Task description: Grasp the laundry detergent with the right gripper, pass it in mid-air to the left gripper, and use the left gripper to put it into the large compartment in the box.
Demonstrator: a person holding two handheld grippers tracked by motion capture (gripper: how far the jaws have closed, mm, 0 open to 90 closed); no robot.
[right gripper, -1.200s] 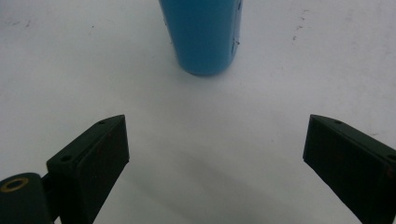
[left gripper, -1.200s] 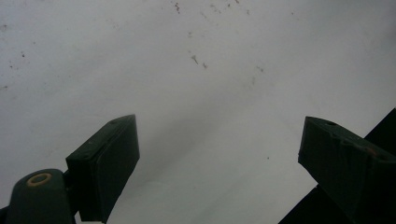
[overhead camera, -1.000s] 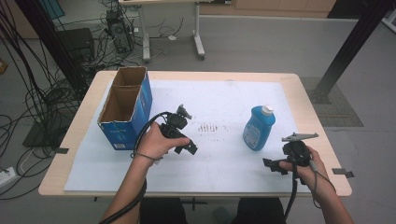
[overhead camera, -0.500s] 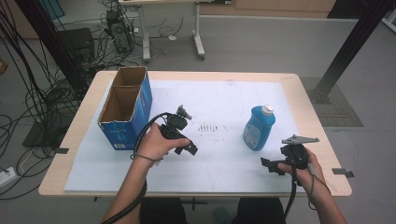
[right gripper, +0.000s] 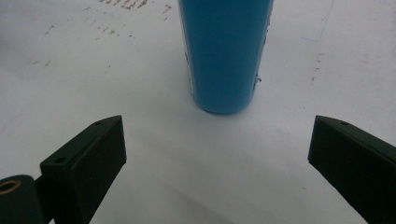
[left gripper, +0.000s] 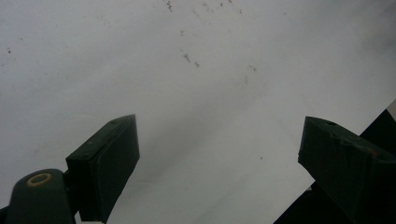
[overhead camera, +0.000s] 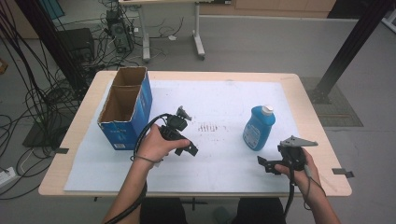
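Right claw spread wide, near blue bottle, apart

Change log, my console. Item one: right gripper, held in my right hand, sits lower in the high view than a second ago, nearer the table's front edge, and slightly farther from the blue bottle. Its grey plate now lies nearly level above the hand. In the right gripper view the jaws stand wide apart with the bottle's base ahead, between them, untouched. Item two: the right forearm draws back toward the bottom of the high view.
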